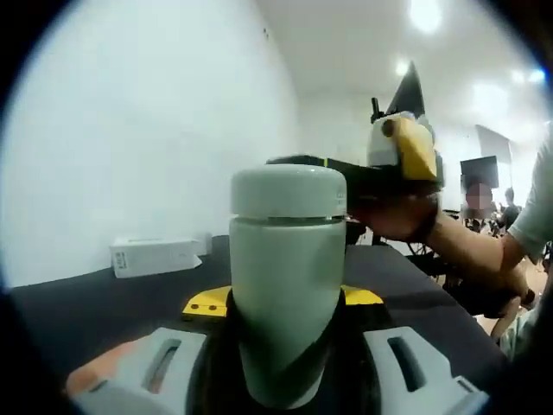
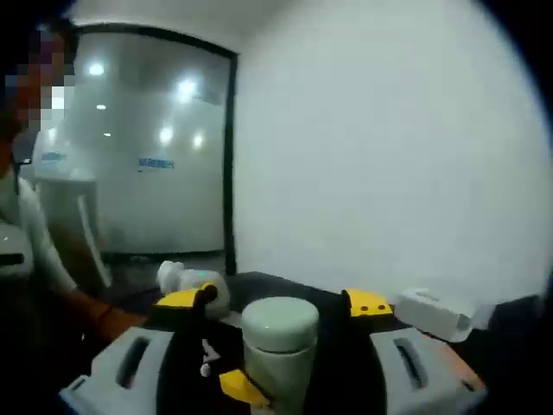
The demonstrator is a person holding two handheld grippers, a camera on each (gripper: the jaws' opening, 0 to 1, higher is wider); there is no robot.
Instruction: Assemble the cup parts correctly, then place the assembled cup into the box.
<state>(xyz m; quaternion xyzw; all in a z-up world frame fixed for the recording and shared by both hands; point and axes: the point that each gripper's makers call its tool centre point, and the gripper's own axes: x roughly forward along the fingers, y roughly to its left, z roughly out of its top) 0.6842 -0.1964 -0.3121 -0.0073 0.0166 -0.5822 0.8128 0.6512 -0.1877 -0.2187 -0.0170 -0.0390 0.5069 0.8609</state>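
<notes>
In the left gripper view, the left gripper holds the pale green cup upright between its two grey jaws, which press against the lower body on either side, so the jaws are clenched on the cup. The rounded lid sits on top of the body with a thin seam between them. Left of the jaws and farther back, a small white box lies on the dark surface; there is faint print on its face, too blurred to read. Above and right of the jaws, the right gripper reaches in with its dark tip at the lid's right edge, held by the person's hand, whose forearm runs off to the right.

The right gripper view looks at the same cup from the other side. Its lid stands between the right gripper's own jaws, yellow pads near it on each side; whether they touch or pinch the lid I cannot tell. Left of the jaws, a person's sleeve shows, with a glass partition behind it carrying a blue mark that cannot be read. Right of the jaws the white box lies on the surface.
</notes>
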